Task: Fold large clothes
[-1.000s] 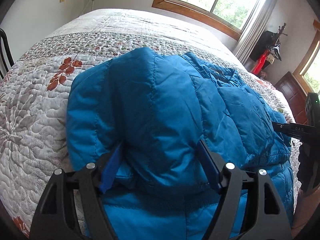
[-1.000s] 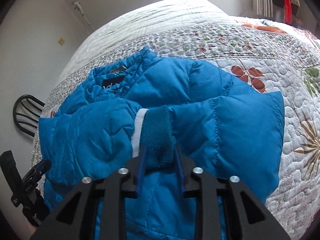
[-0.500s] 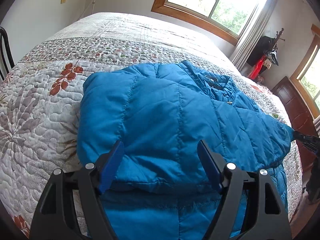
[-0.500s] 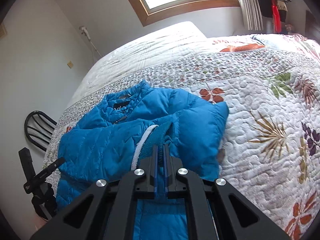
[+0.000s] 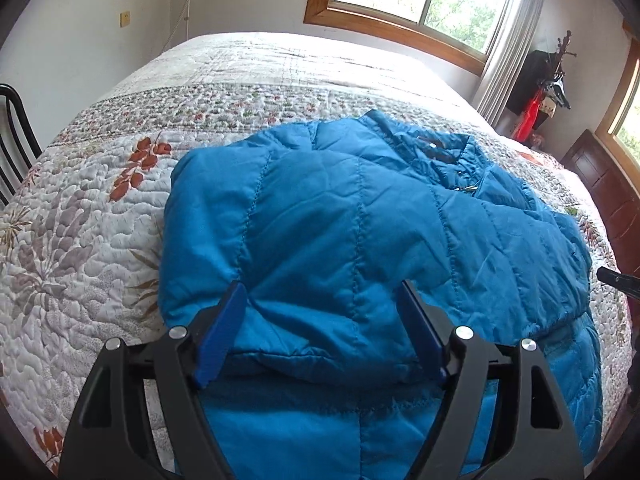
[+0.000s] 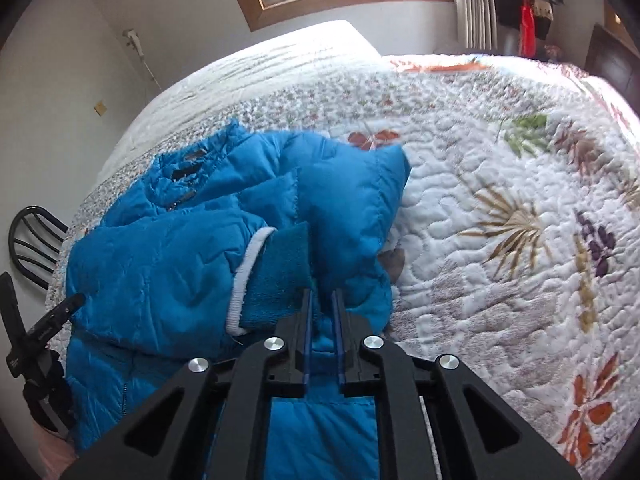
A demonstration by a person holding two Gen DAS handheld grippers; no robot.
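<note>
Low in both views, the left gripper still gapes over the jacket, now flatter, while the right gripper keeps pinching its fabric.

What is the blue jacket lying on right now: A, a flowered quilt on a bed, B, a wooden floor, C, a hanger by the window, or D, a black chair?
A: the blue jacket lies spread on the flowered quilt that covers the bed, with leaf and flower prints showing all around it in both wrist views.
</note>
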